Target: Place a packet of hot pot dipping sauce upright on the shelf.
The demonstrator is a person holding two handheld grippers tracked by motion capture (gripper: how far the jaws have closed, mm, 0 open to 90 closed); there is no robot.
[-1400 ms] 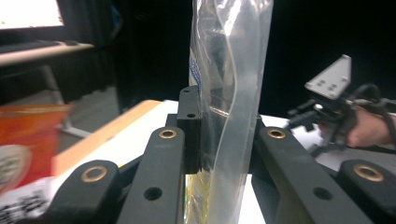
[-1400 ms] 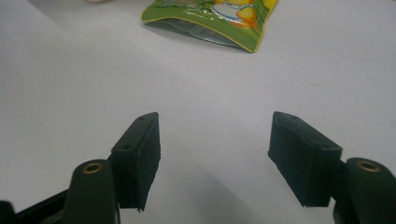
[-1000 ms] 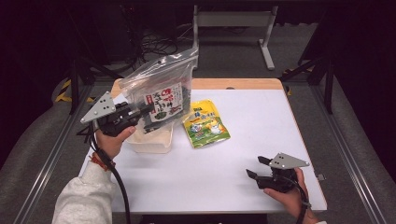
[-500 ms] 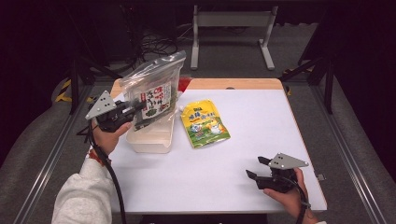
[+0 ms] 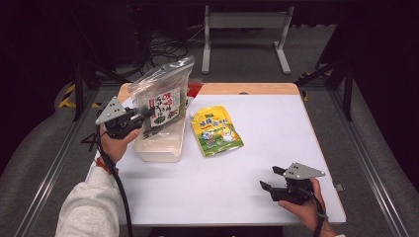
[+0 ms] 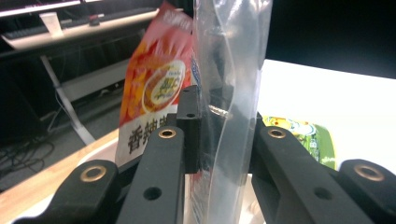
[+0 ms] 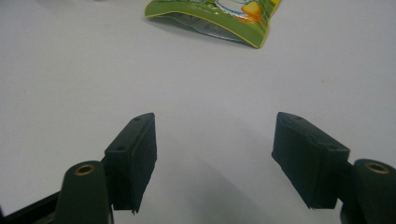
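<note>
My left gripper [image 5: 141, 117] is shut on a clear plastic zip bag [image 5: 163, 94] that holds printed snack packets, and it hangs upright over a clear plastic tub [image 5: 158, 148] at the table's left. In the left gripper view the bag's clear edge [image 6: 231, 84] is pinched between the jaws, with an orange packet [image 6: 154, 88] inside it. A yellow-green spouted pouch [image 5: 216, 131] lies flat at mid-table. My right gripper [image 5: 269, 185] rests open near the front right edge; its view shows the pouch's bottom edge [image 7: 219, 18] ahead.
The white table [image 5: 257, 108] has a wooden strip along its far edge. Metal frame rails run down both sides, and a stand with cables sits on the floor beyond the table.
The left gripper has carried the bag down and slightly left, so it now hangs lower over the tub. The right gripper has stayed put.
</note>
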